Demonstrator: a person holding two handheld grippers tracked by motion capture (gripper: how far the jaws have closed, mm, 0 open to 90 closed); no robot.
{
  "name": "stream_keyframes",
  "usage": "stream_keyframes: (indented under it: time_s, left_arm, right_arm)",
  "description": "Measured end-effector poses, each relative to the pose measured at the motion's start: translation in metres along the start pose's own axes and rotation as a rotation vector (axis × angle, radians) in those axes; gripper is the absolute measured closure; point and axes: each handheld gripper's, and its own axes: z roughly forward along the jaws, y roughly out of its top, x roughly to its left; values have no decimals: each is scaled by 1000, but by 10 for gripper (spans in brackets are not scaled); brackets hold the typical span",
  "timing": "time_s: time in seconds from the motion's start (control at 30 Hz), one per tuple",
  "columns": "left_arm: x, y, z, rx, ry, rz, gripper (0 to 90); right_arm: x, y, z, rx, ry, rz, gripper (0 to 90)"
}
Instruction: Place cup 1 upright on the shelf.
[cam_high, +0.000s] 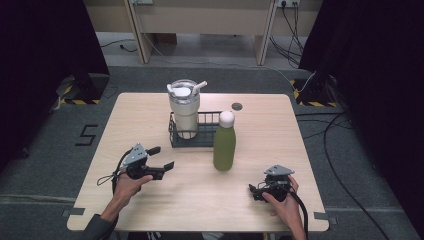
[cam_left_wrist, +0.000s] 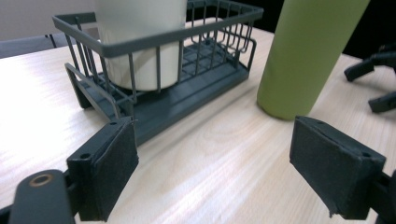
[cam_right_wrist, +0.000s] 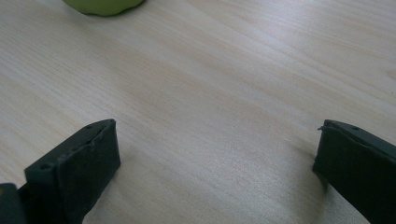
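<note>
The left gripper (cam_high: 161, 157) sits near the table's (cam_high: 150, 205) near-left edge, jaws spread wide with nothing between them; the right gripper (cam_high: 253, 191) rests at the near-right, likewise wide open and empty, bare wood between its jaws. Between and beyond them the green bottle (cam_high: 224, 142) stands upright, long axis vertical, white cap up, with open tabletop around its near side; just behind it, close to its left, lies the dark wire basket (cam_high: 207, 140), holding an upright cream tumbler (cam_high: 185, 111) at its left end.
</note>
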Motion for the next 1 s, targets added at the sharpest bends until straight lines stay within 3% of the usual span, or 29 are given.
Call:
stream_keyframes:
  time_s: [0.43, 1.0]
  left_arm:
    - [-9, -19, -16, 79, -7, 30, 148]
    - [-18, -43, -34, 252, 38, 85, 149]
  right_arm:
    - [0, 0, 0, 0, 0, 0, 4]
    - [0, 0, 0, 0, 1, 0, 3]
